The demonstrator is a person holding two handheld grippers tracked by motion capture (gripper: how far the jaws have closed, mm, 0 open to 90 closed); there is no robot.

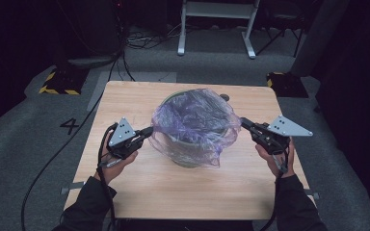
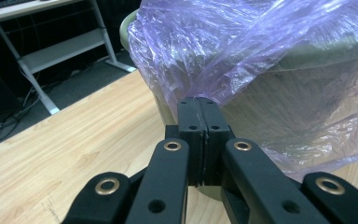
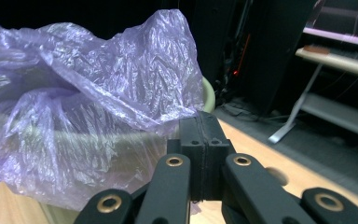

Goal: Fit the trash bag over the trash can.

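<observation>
Between both grippers sits the bag [image 1: 192,120]; left fingers [image 2: 192,126] and right fingers [image 3: 193,137] pinch its edges.

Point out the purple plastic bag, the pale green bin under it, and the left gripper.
Purple translucent plastic bag [image 1: 192,113], high view, crumpled top.
Pale green round bin [image 2: 279,100], left gripper view, side wall seen through the film.
Left gripper [image 1: 149,131], high view, tip of its closed fingers at the bag.

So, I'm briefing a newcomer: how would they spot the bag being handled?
Look at the wooden table; at its middle stands a pale green bin. The thin purple plastic bag is draped crumpled over its rim, translucent and shiny, and pinched at either side by the left gripper and right gripper.
</observation>
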